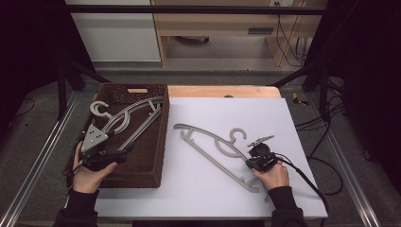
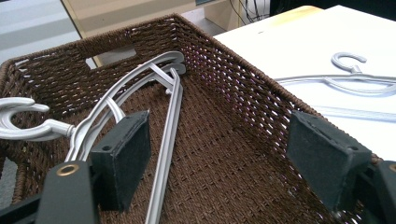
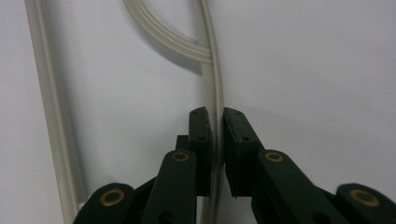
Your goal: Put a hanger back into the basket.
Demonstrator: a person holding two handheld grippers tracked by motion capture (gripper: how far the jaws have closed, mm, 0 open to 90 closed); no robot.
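Grey plastic is being pinched on the white table (image 1: pixel 283 113): the right gripper (image 1: pixel 255 158) is clamping its jaws tight on the upper arm of a hanger (image 1: pixel 213 146) lying flat near the table's middle, hook pointing away from the person. In the right gripper view the pads (image 3: pixel 201 140) are pressing the thin rail (image 3: pixel 215 102) from both sides, with the hanger's lower bar running alongside at the left. The left gripper (image 1: pixel 97 151) is hovering over the near end of the brown wicker basket (image 1: pixel 161 142), jaws spread wide and holding nothing; other hangers (image 1: pixel 127 118) are already lying in the basket, hooks toward its far left corner. The step in hand appears to be the pick-up of the table hanger for packing. The next move is likely calling for a level lift, a carry leftward over the basket's wall, and a turn so the hanger is settling alongside the stacked ones without snagging the weave.
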